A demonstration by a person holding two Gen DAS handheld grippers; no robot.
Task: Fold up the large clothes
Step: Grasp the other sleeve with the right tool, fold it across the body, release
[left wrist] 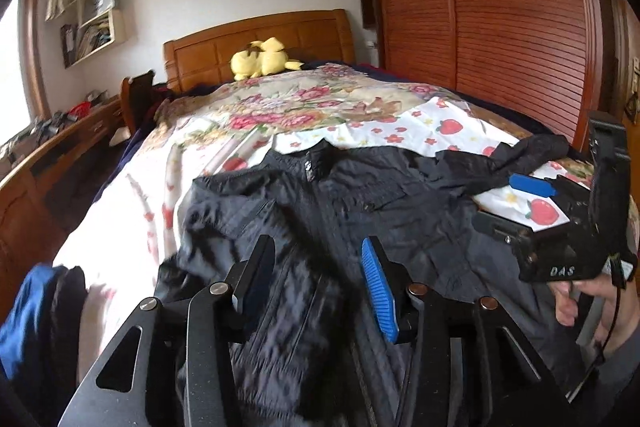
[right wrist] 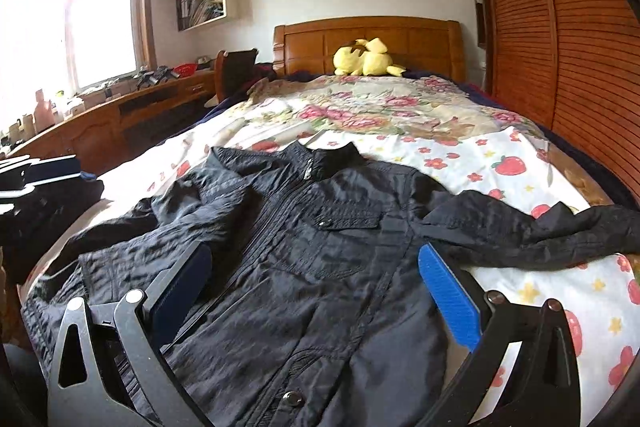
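Only from the left: hand [left wrist: 580, 303] gripping right tool [left wrist: 532, 187].

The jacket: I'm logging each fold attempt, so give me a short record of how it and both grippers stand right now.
garment: dark jacket, front up, collar toward the headboard
surface: bed with flowered cover
sleeve: one sleeve spread out to the side, not folded in
left gripper: open, above the jacket, nothing between the fingers
right gripper: open, over the jacket, holding nothing
folding: not yet begun
also there: yellow plush toy by the headboard
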